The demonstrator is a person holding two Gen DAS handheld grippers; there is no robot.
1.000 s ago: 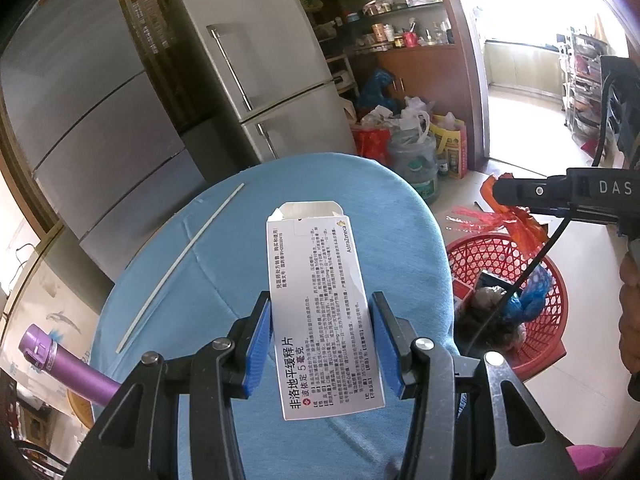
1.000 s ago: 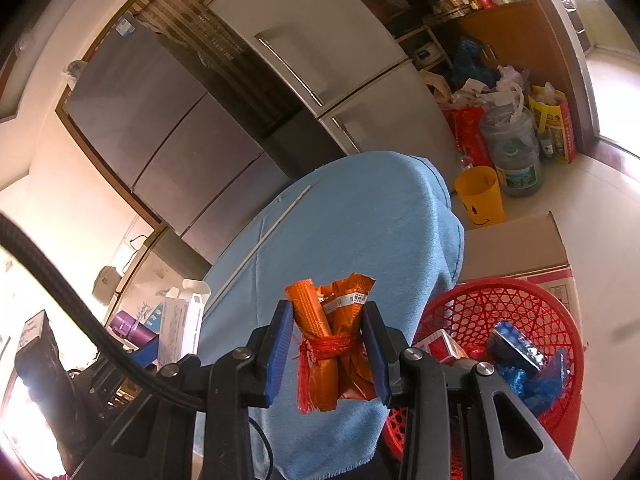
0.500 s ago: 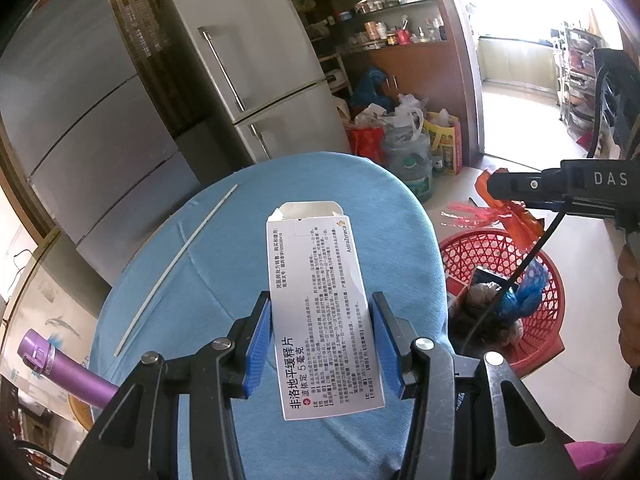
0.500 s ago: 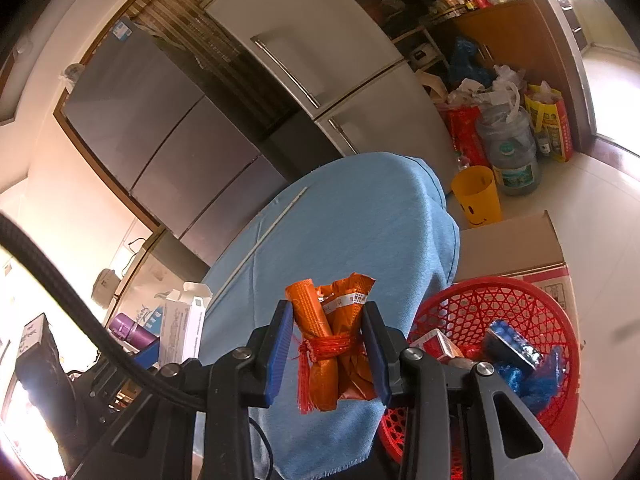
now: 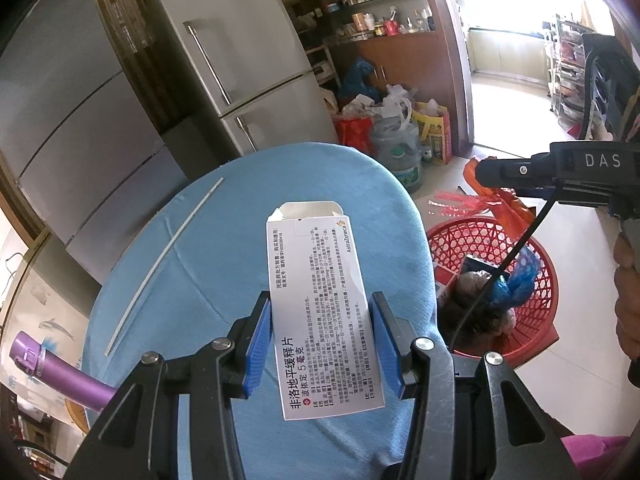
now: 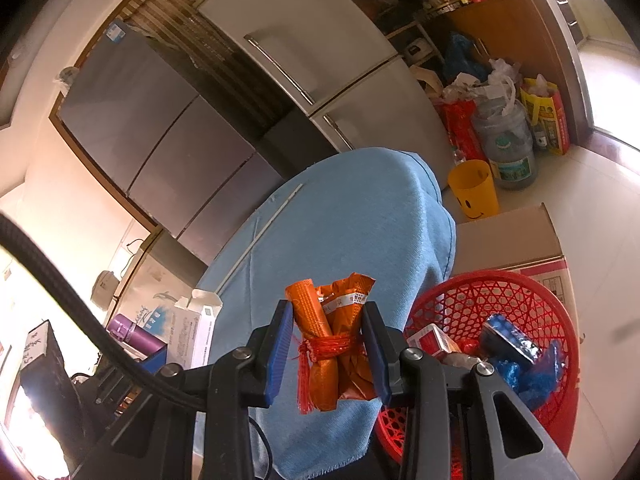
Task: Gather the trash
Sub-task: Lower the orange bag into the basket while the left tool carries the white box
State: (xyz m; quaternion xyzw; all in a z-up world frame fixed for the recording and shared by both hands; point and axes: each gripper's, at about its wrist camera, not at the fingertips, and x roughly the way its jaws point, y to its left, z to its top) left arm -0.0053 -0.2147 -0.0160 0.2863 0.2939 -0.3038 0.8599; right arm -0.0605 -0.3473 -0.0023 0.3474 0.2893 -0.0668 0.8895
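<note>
Blue fingers (image 5: 261, 344) of the left gripper (image 5: 322, 350) are squeezing a white medicine box (image 5: 320, 308) from both sides, so they are clamped on it; the box is standing up between them with its open flap at the far end, and it is hanging over the blue cloth (image 5: 224, 264) on the table; a thin white stick (image 5: 164, 260) is lying on that cloth to the left, and a purple bottle (image 5: 56, 368) is peeking in lower left; moving right, the red basket (image 5: 536, 276) is sitting on the floor just beside the table, already holding some trash; over in the right wrist view, the right gripper (image 6: 330, 350) is pinching an orange wrapper bundle (image 6: 332, 344) tied with red string, its fingers pressed tight on both sides; the bundle is hanging over the edge of the cloth, with the basket (image 6: 500, 292) just to the right and lower down; a yellow smiley bucket (image 6: 474, 190) and a cardboard box (image 6: 508, 236) are standing behind the basket. I think the step now is dropping both pieces in; to do it well, each hand should be sliding right until its trash is above the middle of the basket, then lowering a bit before letting go, so the light box is not bouncing off the rim; going one hand at a time is keeping the grippers from bumping.
</note>
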